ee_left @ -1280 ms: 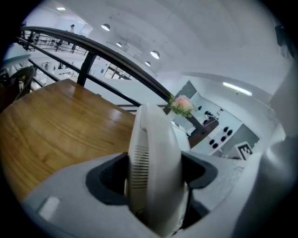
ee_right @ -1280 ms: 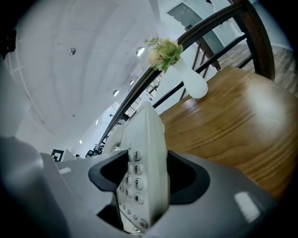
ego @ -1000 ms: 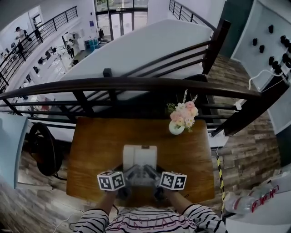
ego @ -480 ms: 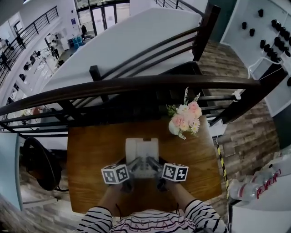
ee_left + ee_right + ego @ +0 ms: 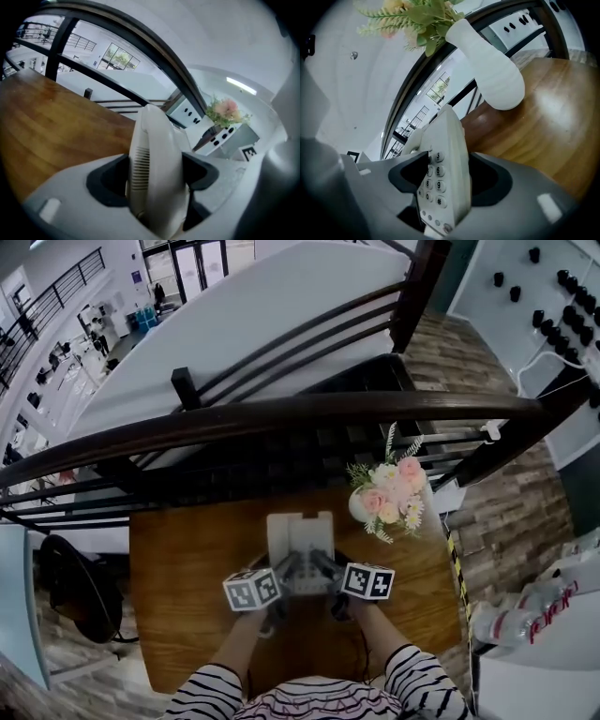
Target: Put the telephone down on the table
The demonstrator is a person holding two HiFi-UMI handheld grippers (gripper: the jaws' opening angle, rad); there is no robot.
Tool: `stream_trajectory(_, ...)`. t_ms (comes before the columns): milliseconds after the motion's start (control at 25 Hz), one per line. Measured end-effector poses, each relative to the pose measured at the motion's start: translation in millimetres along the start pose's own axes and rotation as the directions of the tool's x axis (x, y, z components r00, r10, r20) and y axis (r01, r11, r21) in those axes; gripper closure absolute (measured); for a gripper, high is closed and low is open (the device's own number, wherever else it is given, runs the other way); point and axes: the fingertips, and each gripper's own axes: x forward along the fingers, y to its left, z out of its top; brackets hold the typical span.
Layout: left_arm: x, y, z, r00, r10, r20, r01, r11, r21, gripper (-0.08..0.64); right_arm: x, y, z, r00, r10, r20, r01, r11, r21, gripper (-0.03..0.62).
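A white telephone (image 5: 299,534) hangs low over the brown wooden table (image 5: 187,587), gripped at its near end from both sides. My left gripper (image 5: 285,574) is shut on its left side, where the ribbed handset (image 5: 152,136) fills the space between the dark pads. My right gripper (image 5: 324,571) is shut on its right side, where the keypad (image 5: 436,171) shows between the jaws. I cannot tell whether the telephone's underside touches the table top (image 5: 47,122).
A white vase (image 5: 360,507) of pink flowers stands on the table just right of the telephone, close in the right gripper view (image 5: 492,70). A dark railing (image 5: 281,413) runs past the table's far edge. A black chair (image 5: 70,582) sits at the left.
Both grippers have carried the telephone forward, away from the person's body and toward the table's far side, and lower. The arms are stretched further out.
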Motion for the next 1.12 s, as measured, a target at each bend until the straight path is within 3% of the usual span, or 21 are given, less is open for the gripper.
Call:
stream_trajectory(360,37,11,2,0.999,0.052,0.009,-0.052,0.998,-0.034,0.225,27,-28,21,0.999,0.022,-0.037,-0.023,0.999,-0.036,0.319)
stream_trajectory(1120,52,14,-1,0.996,0.087,-0.028,-0.087,0.996,0.013,0.219,37,-42,21,0.998,-0.024,-0.053,0.023,1.0,-0.015,0.295)
